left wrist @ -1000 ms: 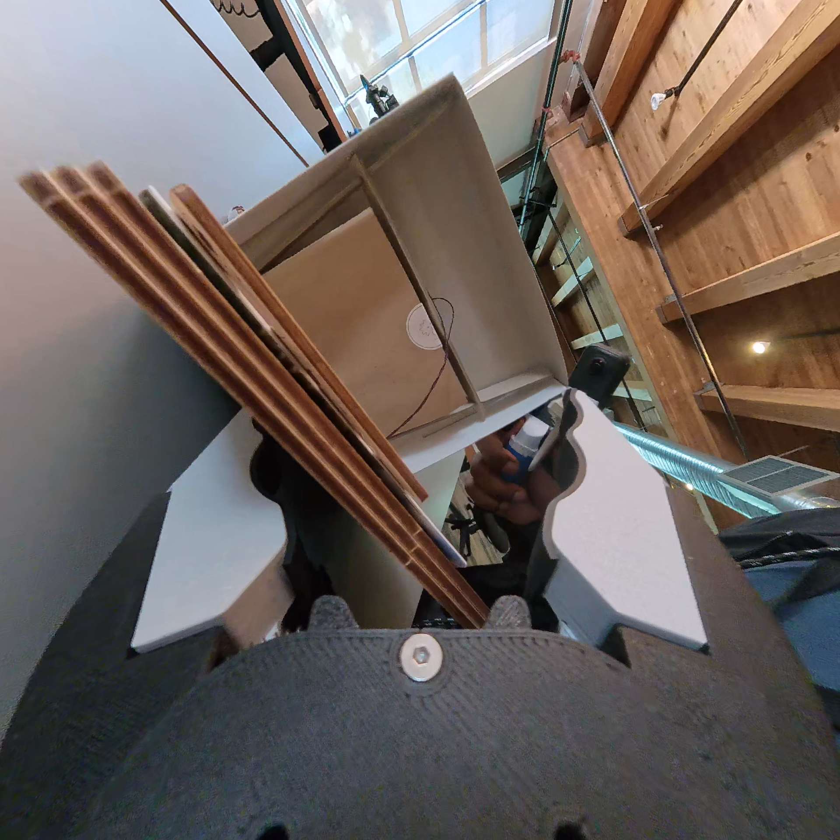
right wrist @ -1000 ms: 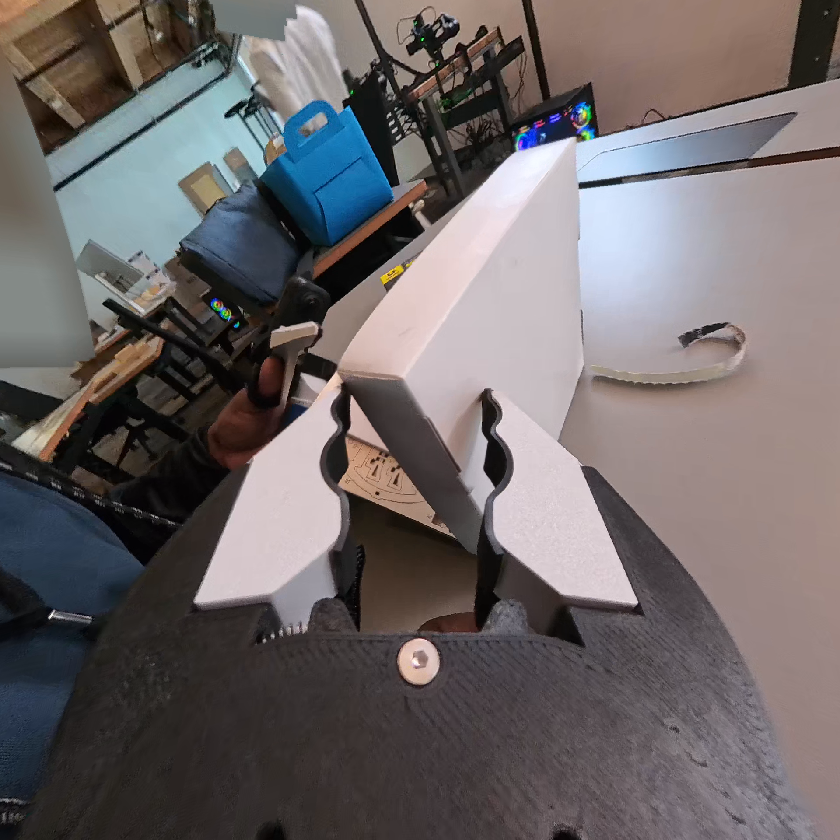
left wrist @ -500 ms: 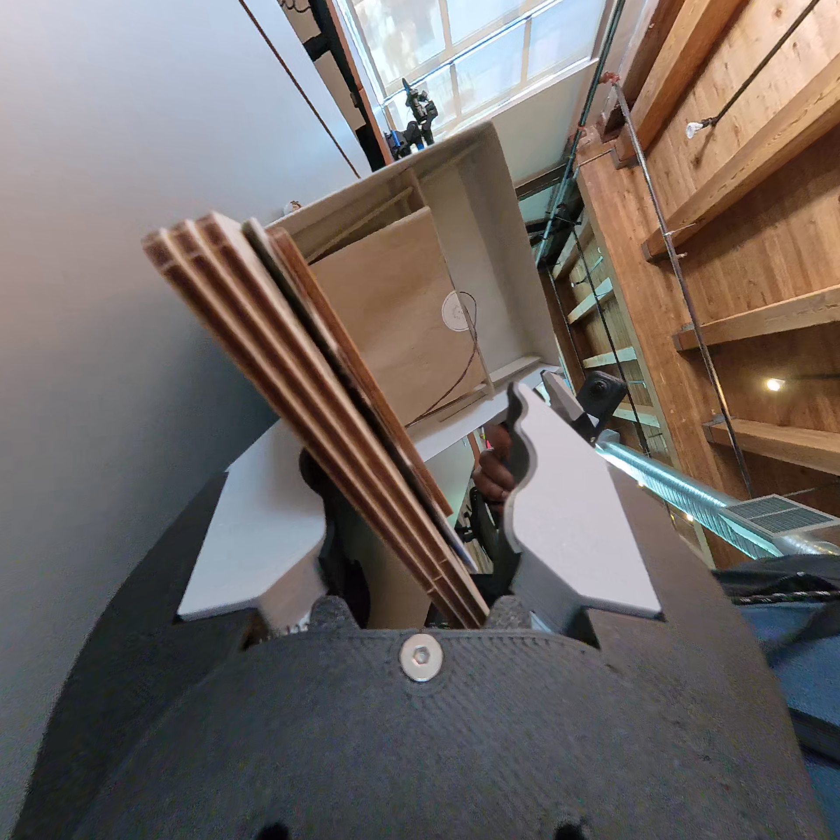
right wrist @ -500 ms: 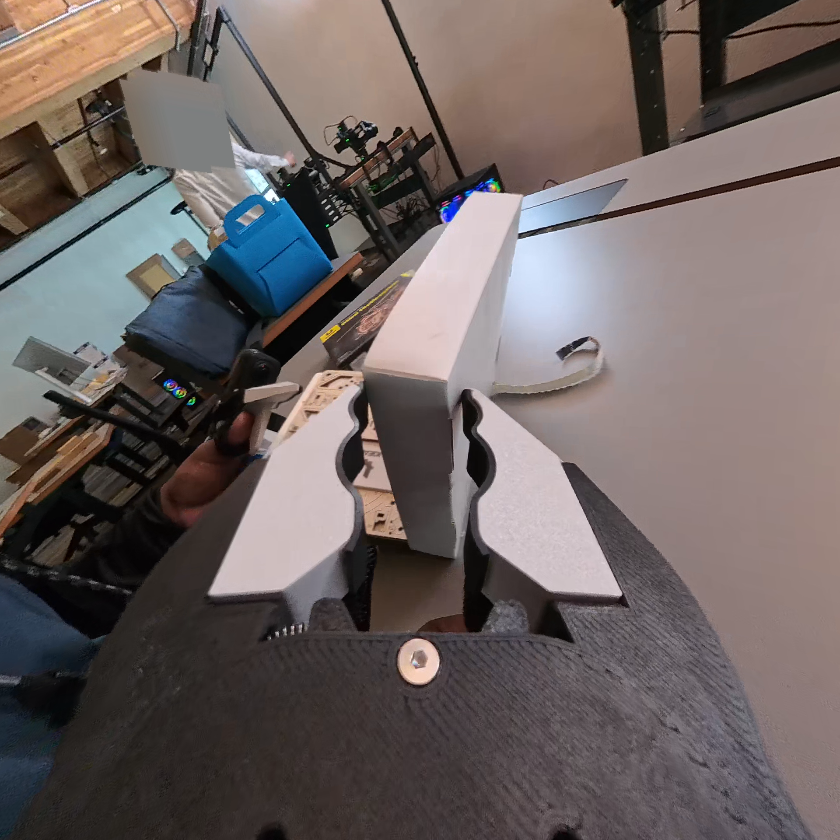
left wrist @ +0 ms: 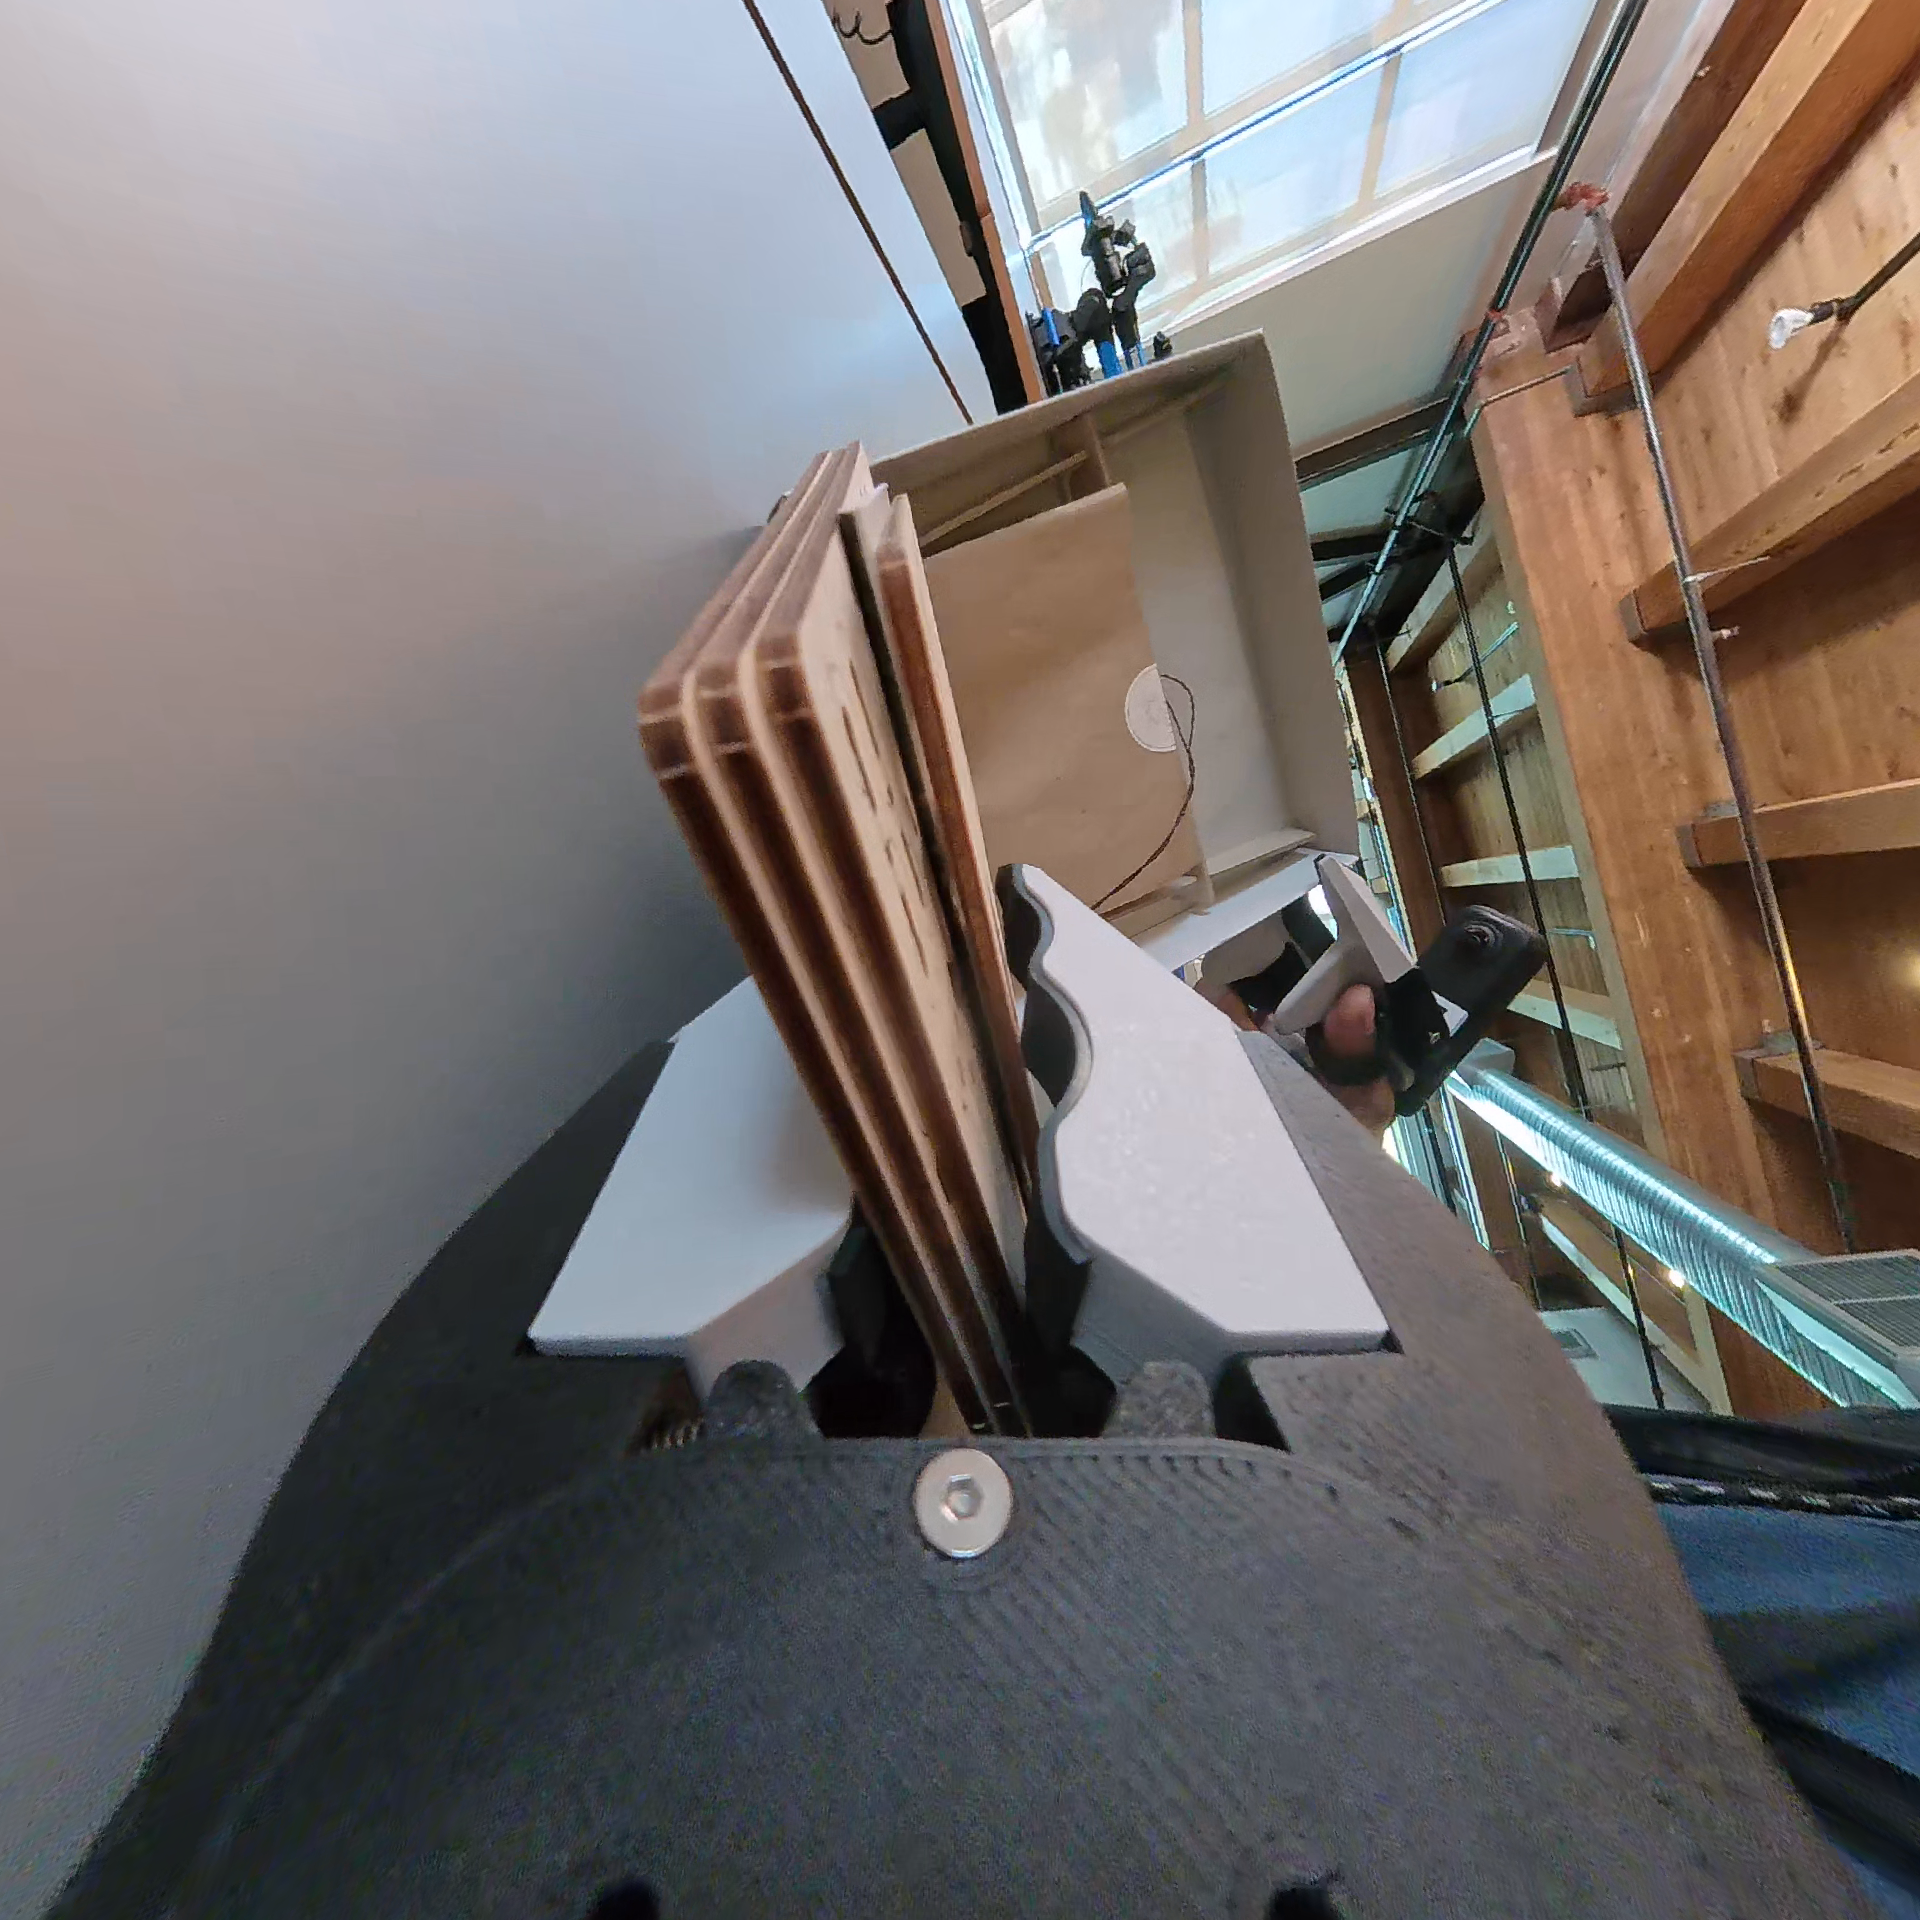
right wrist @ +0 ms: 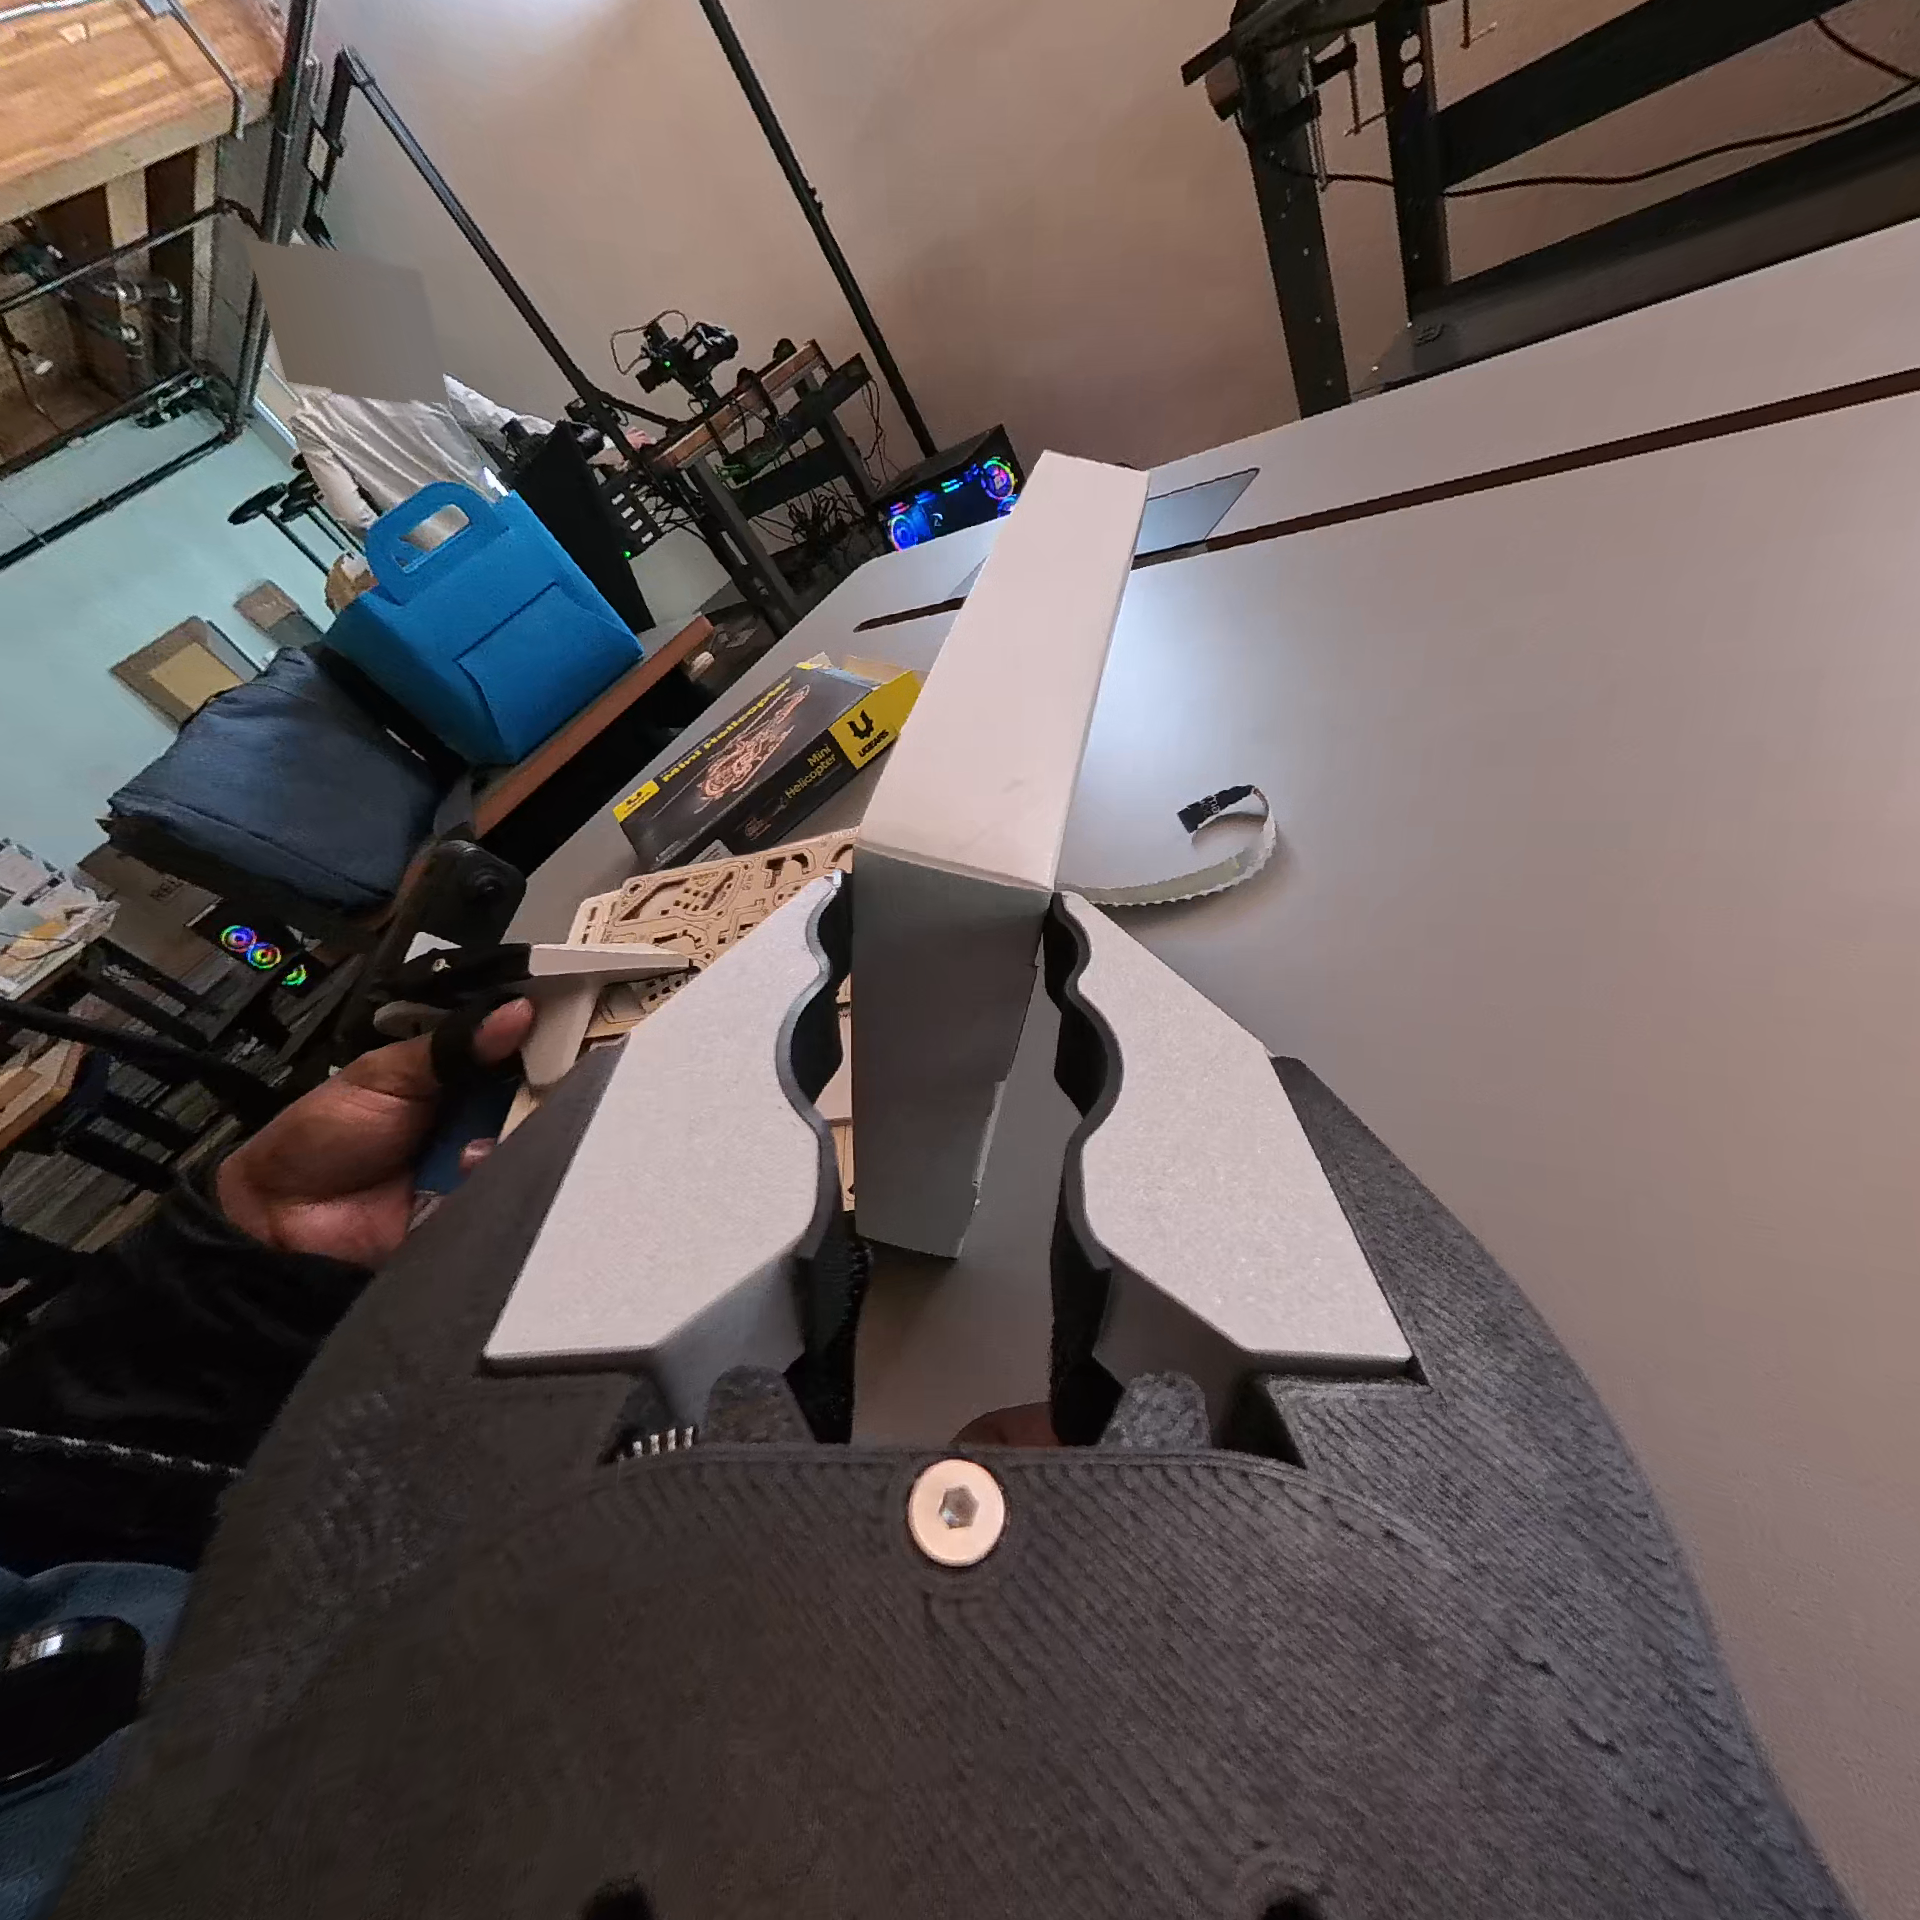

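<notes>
My left gripper (left wrist: 894,935) is shut on a stack of thin plywood sheets (left wrist: 862,831) with cut-out parts, gripped edge-on between both fingers. Beyond it an open white box (left wrist: 1236,582) holds a brown paper envelope (left wrist: 1049,707) with a string tie. My right gripper (right wrist: 945,904) is shut on the white box (right wrist: 1018,707), pinching its end wall and holding it tilted on edge over the grey table (right wrist: 1558,831). The left gripper (right wrist: 582,977), in a person's hand, shows at the left of the right wrist view, with the plywood sheets (right wrist: 686,894) beside the box.
A black and yellow carton (right wrist: 758,769) lies on the table behind the sheets. A curled white strip (right wrist: 1195,873) lies right of the white box. A blue felt bag (right wrist: 478,623) and racks of equipment stand beyond the table's far edge. Left tips to right tips: about 20 cm.
My left jaws have closed from wide open onto the plywood stack. My right gripper has kept its hold and swung the white box more upright and farther from the left gripper.
</notes>
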### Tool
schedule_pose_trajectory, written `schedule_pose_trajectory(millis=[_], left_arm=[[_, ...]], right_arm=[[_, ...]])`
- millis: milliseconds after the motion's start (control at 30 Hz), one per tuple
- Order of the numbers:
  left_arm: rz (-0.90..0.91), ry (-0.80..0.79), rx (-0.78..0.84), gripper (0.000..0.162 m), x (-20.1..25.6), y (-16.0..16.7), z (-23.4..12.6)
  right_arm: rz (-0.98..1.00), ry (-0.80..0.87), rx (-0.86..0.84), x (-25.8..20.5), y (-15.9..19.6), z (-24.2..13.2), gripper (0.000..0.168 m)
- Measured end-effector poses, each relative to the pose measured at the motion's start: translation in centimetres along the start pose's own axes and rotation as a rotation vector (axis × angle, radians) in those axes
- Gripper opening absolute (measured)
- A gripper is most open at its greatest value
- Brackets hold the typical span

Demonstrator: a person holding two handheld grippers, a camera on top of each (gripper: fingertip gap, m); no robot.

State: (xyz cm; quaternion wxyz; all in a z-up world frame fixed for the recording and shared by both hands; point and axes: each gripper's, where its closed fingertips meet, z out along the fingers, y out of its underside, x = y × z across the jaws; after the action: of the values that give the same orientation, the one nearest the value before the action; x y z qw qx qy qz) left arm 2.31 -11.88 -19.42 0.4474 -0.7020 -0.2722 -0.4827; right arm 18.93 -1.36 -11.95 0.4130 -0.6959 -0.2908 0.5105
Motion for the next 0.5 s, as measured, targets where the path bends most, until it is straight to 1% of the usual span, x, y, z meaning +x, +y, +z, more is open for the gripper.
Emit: schedule_pose_trajectory(millis=[100,300,400,500], left_arm=[[-0.008,-0.007,0.004,0.016,-0.1,-0.2,0.0],[-0.034,-0.014,0.019,0.015,-0.5,-0.8,-0.4],[-0.039,-0.018,0.034,0.015,-0.7,-1.3,-0.7],[-0.036,-0.033,0.043,0.015,-1.1,-1.9,-1.1]], right_arm=[[-0.003,0.012,0.014,0.3,-0.3,-0.1,0.035],[0.017,0.054,0.054,1.9,-1.5,-0.9,0.035],[0.058,0.077,0.082,3.4,-2.2,-1.5,0.035],[0.143,0.101,0.116,5.8,-3.0,-2.2,0.035]])
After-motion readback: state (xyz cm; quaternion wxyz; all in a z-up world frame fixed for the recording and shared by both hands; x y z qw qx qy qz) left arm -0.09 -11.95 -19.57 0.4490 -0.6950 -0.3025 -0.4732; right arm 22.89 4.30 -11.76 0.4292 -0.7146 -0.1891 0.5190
